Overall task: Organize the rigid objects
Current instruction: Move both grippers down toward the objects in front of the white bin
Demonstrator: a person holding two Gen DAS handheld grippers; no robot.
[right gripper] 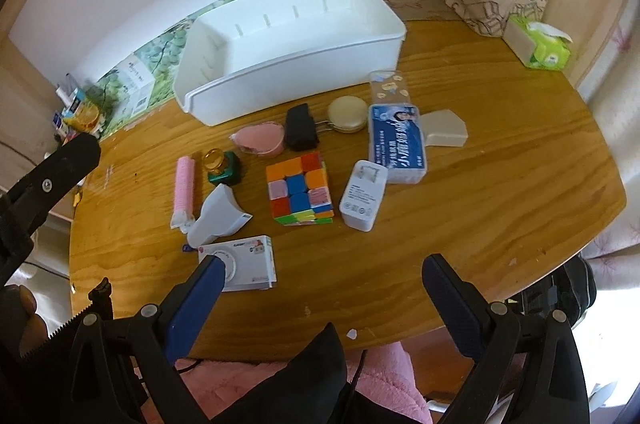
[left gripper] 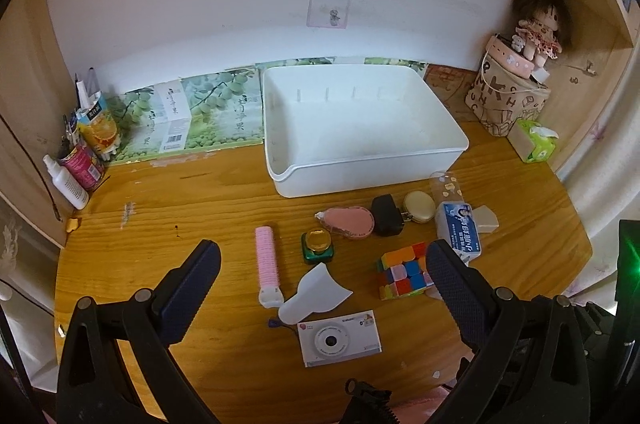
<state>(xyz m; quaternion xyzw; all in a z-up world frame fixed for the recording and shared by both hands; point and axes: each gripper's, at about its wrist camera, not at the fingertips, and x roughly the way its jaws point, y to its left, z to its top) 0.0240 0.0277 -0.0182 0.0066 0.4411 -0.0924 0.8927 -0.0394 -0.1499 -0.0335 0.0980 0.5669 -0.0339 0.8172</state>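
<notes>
An empty white bin [left gripper: 360, 128] [right gripper: 288, 52] stands at the back of the wooden table. In front of it lie small objects: a colour cube [left gripper: 402, 274] [right gripper: 300, 190], a white toy camera [left gripper: 338, 340] [right gripper: 244, 266], a pink roller [left gripper: 267, 264] [right gripper: 184, 190], a green jar [left gripper: 318, 244] [right gripper: 222, 166], a white scoop [left gripper: 316, 292] [right gripper: 218, 220], a pink case [left gripper: 352, 222] [right gripper: 260, 140], a black adapter [left gripper: 386, 216] [right gripper: 302, 128], a blue-white box [left gripper: 460, 230] [right gripper: 396, 144] and a white charger [right gripper: 362, 196]. My left gripper [left gripper: 324, 264] is open above the roller and cube. My right gripper [right gripper: 320, 276] is open near the table's front edge, empty.
A patterned bag [left gripper: 508, 100] with a doll [left gripper: 538, 24] and a green tissue pack [left gripper: 536, 140] stand at the back right. Bottles and cartons [left gripper: 86, 144] stand at the back left. A round beige case [left gripper: 419, 207] and a clear case [left gripper: 448, 186] lie near the bin.
</notes>
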